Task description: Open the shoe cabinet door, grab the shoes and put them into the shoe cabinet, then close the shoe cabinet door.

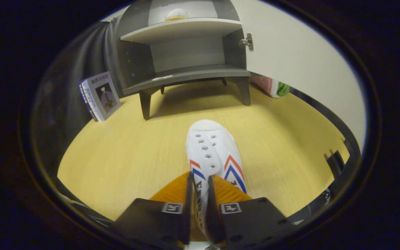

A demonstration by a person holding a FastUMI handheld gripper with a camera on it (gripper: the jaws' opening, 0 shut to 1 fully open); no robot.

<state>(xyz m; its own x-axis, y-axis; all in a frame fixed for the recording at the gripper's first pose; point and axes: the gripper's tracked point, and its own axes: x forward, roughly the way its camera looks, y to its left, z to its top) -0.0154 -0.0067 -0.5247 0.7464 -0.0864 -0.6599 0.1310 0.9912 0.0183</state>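
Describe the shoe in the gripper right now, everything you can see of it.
The white sneaker looks like canvas, with a rounded toe cap, two rows of metal eyelets without laces, and red and blue chevron stripes on each side. It points toe-first toward the open shoe cabinet, above the yellow wooden floor. The gripper pinches one side wall near the collar between both fingers. Its orange sole shows behind the fingers.

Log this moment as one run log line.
tool shut on white canvas shoe with red-blue stripes | shoe toe toward grey shoe cabinet | white door open | lower shelf free
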